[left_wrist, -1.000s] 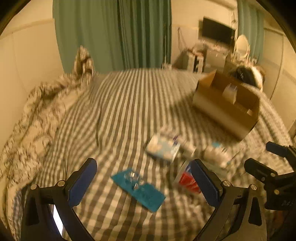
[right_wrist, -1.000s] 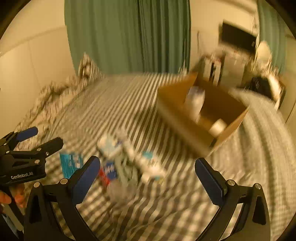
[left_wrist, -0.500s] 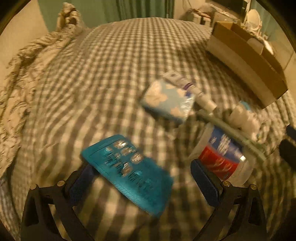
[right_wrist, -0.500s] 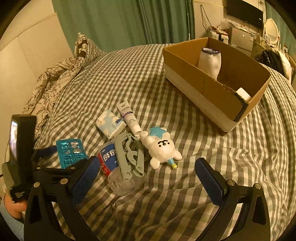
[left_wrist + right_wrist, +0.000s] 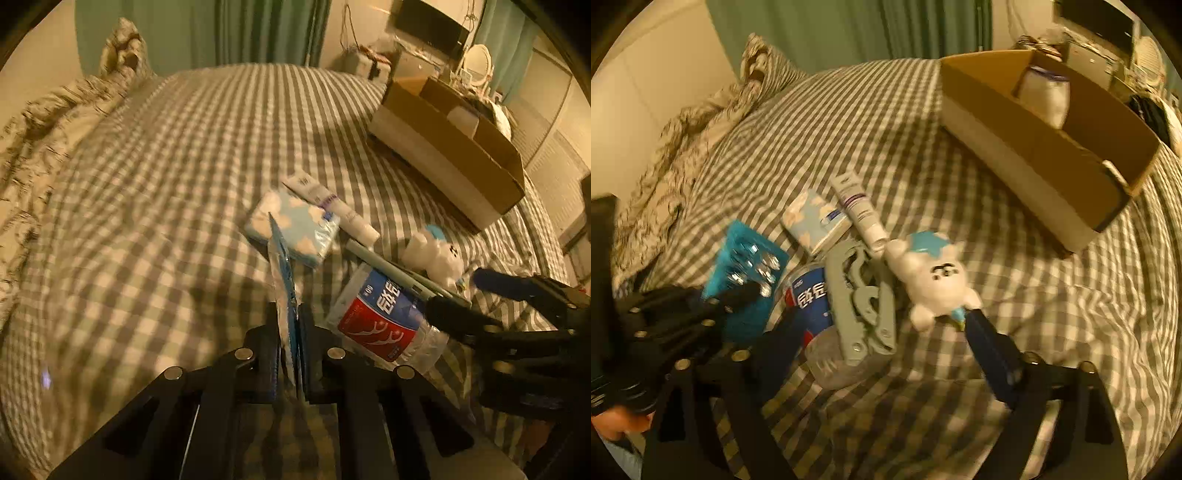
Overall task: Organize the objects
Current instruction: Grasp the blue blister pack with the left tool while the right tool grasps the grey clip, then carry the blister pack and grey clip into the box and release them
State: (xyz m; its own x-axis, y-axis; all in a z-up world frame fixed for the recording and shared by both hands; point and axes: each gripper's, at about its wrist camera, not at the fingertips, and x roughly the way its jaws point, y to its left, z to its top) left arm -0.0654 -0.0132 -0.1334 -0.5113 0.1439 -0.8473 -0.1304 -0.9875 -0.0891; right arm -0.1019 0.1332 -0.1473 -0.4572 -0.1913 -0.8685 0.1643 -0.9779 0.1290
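My left gripper (image 5: 289, 325) is shut on a teal blister pack (image 5: 282, 273), held edge-on above the bed; it also shows in the right wrist view (image 5: 748, 273). My right gripper (image 5: 882, 325) is open, its jaws around a plastic bottle with a red and blue label (image 5: 812, 299) and a grey tool (image 5: 860, 295) lying on it. A white plush bear (image 5: 934, 280), a blue tissue pack (image 5: 814, 221) and a white tube (image 5: 858, 210) lie beside them. An open cardboard box (image 5: 1015, 147) stands at the far right.
The checked bedspread (image 5: 166, 184) covers the bed. A crumpled floral duvet (image 5: 676, 155) lies along the left side. The box holds a white jar (image 5: 1047, 92). Green curtains (image 5: 258, 29) and a dresser with a TV (image 5: 428, 22) stand behind.
My left gripper closed on the blister pack and lifted it upright. My right gripper came down and forward around the bottle and the grey tool.
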